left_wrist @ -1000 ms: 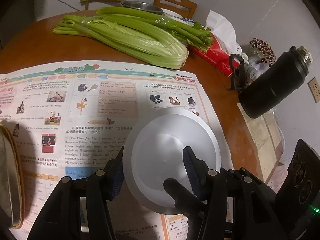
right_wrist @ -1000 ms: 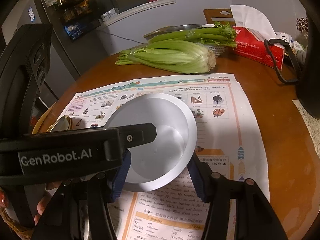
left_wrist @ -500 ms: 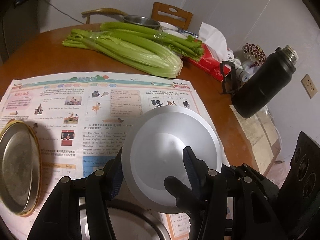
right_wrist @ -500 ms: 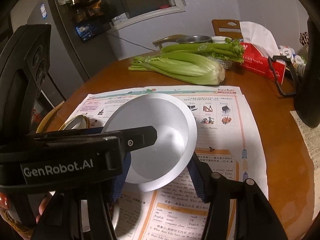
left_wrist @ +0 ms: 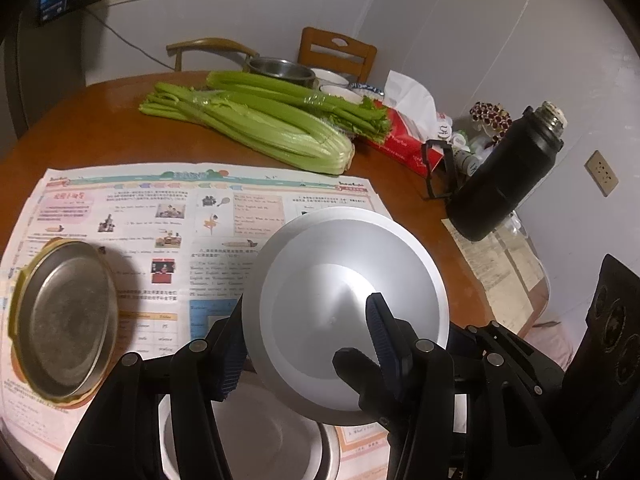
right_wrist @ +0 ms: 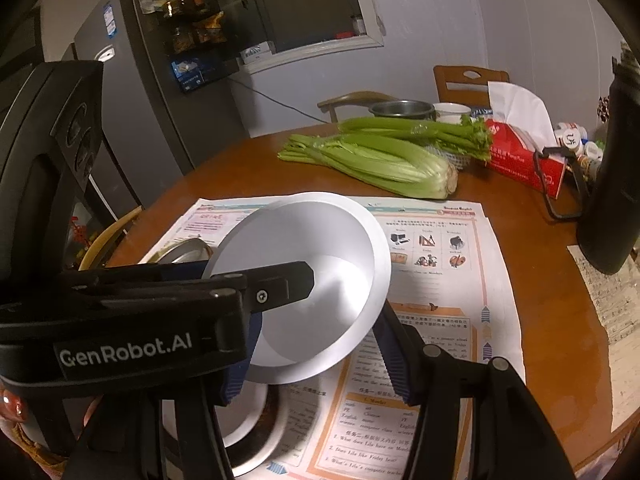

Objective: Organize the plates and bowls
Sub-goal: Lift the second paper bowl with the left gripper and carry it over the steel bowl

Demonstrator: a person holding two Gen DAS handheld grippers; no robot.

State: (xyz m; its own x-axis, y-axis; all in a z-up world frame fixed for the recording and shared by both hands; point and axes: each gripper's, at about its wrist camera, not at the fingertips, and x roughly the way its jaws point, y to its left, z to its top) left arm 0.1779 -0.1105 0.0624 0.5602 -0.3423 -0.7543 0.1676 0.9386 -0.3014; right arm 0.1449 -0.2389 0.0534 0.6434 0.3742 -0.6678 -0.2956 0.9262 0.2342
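My left gripper (left_wrist: 308, 344) is shut on the rim of a white bowl (left_wrist: 344, 280), held tilted above the table with its underside toward the left wrist camera. The same bowl (right_wrist: 320, 264) shows its inside in the right wrist view, with the left gripper's finger across it. My right gripper (right_wrist: 316, 356) is open, its fingers either side of the bowl's lower edge without clamping it. Below the bowl sits a second white bowl inside a metal basin (left_wrist: 272, 444). A gold-rimmed metal plate (left_wrist: 64, 320) lies on the newspaper at the left.
Newspaper (left_wrist: 160, 216) covers the round wooden table. Celery (left_wrist: 256, 128), a red tissue box (left_wrist: 404, 140), a black thermos (left_wrist: 504, 180) and more bowls (left_wrist: 288, 70) stand at the back. Chairs stand behind the table, a fridge (right_wrist: 132, 120) to the left.
The bowl has been lifted and drawn back toward me. The metal plate and the lower bowl in the basin have come into view beneath it.
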